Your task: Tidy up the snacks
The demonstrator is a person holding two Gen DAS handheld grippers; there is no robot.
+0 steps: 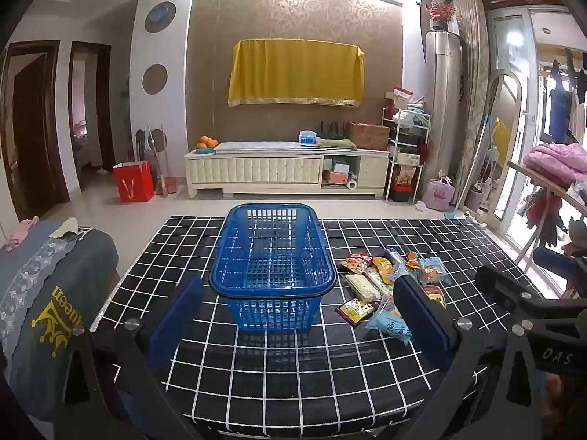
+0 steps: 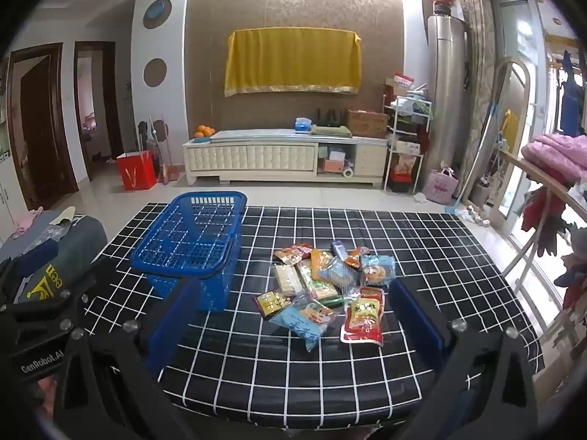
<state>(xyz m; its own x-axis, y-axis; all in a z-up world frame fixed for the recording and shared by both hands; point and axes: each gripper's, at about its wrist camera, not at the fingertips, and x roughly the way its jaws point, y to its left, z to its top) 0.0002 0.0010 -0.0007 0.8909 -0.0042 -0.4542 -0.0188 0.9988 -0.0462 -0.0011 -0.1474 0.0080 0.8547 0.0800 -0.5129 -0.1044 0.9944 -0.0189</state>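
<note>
Table [image 2: 422,256] under a black cloth with a white grid; served as the work surface, both tools held above its near edge and tilted down toward it.

Blue basket [image 1: 273,267]: slatted plastic, upright, open side up, nothing inside. Stood left of centre on the cloth, just beside the snack pile, probably set there as the target so each packet travels only a short way.

Snack pile [image 2: 323,286]: loose heap of small sealed packets, overlapping, to the right of the basket and apart from it. Mixed colours: red and yellow packet [image 2: 363,317] nearest on the right, light blue packet [image 2: 306,321] at the near edge, orange, green and clear ones behind. None yet in the basket; task judged at its start.

Left gripper [image 1: 301,324]: fingers spread wide, released, nothing between them; aimed at the basket.

Right gripper [image 2: 297,326]: likewise spread wide and unloaded, framing the pile, apparently ready for a first pick.
</note>
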